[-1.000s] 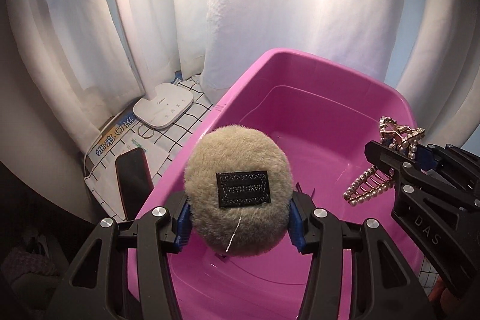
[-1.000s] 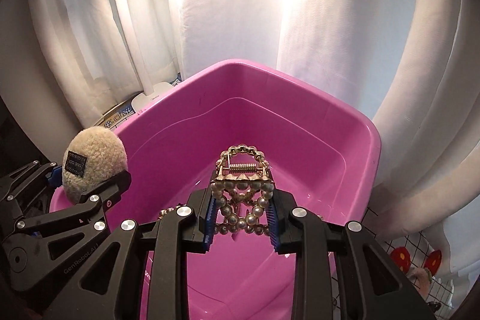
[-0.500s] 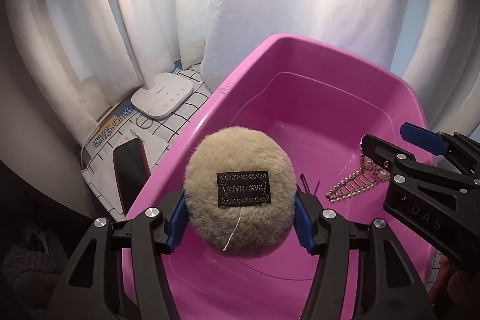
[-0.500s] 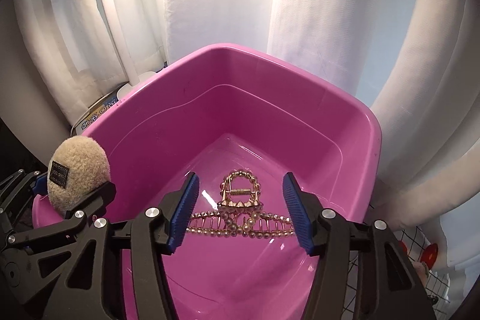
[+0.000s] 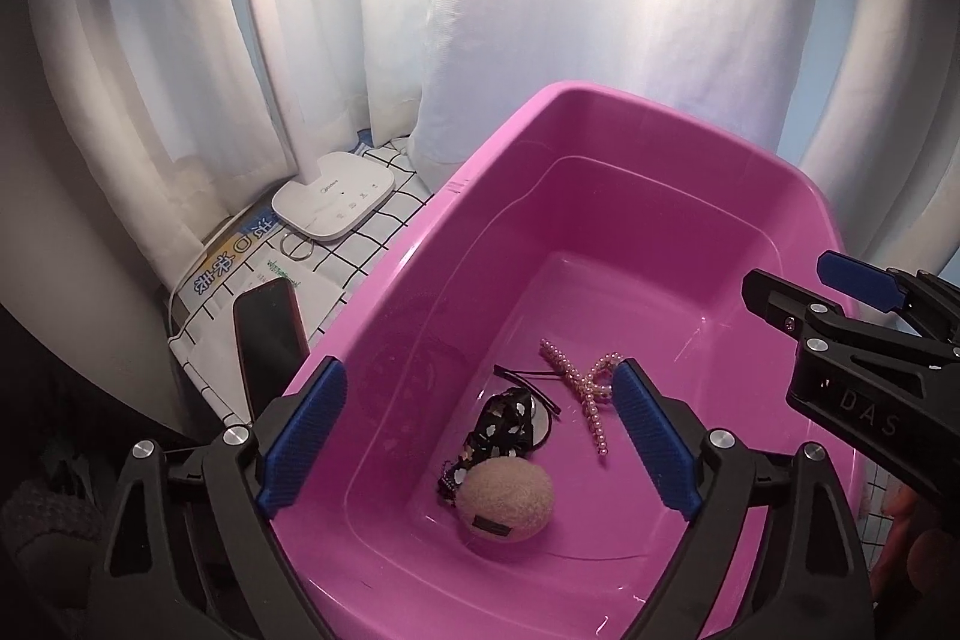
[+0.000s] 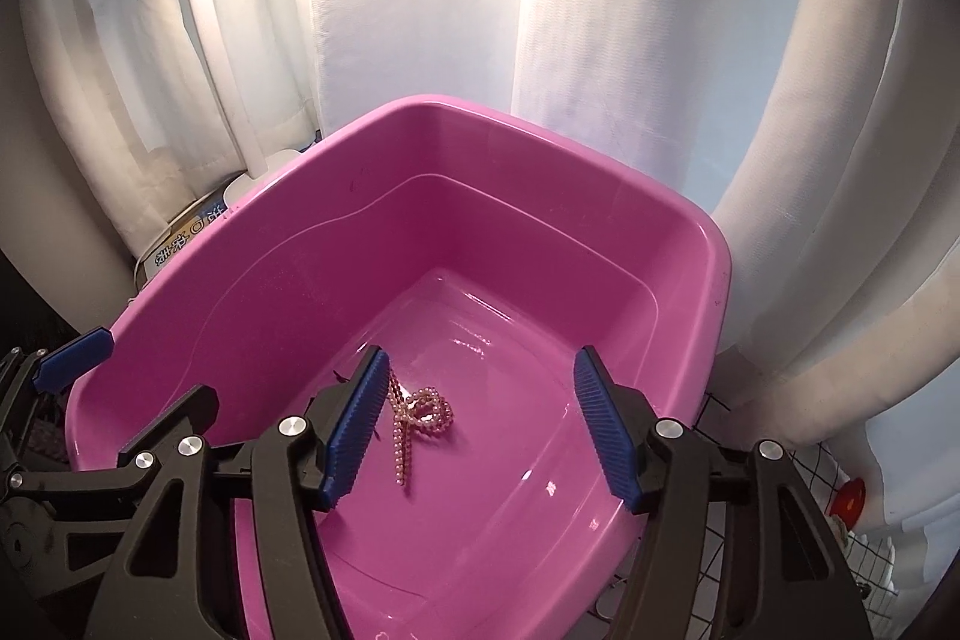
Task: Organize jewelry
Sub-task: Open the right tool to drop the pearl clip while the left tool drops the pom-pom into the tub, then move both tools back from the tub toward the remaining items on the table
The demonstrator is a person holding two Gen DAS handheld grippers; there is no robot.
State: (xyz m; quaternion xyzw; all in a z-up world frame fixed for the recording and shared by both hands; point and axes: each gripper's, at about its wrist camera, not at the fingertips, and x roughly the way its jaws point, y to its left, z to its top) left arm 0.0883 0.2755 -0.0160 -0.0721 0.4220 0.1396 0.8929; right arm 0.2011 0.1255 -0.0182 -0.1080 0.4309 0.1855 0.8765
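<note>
A pink plastic tub (image 5: 600, 117) (image 6: 540, 129) sits before both grippers. On its floor lie a beige fluffy pom-pom (image 5: 507, 499) with a dark label, a black patterned hair piece (image 5: 498, 424) and a pearl hair clip (image 5: 579, 388) (image 6: 414, 415). My left gripper (image 5: 480, 436) is open and empty above the tub's near end, over the pom-pom. My right gripper (image 6: 477, 427) is open and empty above the tub, the pearl clip below its left finger. The right gripper also shows in the left wrist view (image 5: 840, 304).
Left of the tub, on a checked cloth (image 5: 372, 244), stand a white lamp base (image 5: 333, 205), a dark phone (image 5: 267, 334) and printed packets (image 5: 228, 268). White curtains (image 5: 570, 9) hang close behind. A red item (image 6: 849, 496) lies at the right edge.
The left gripper opened and dropped the pom-pom into the tub. The right gripper let go of the pearl clip, which now lies on the tub floor, and opened wider.
</note>
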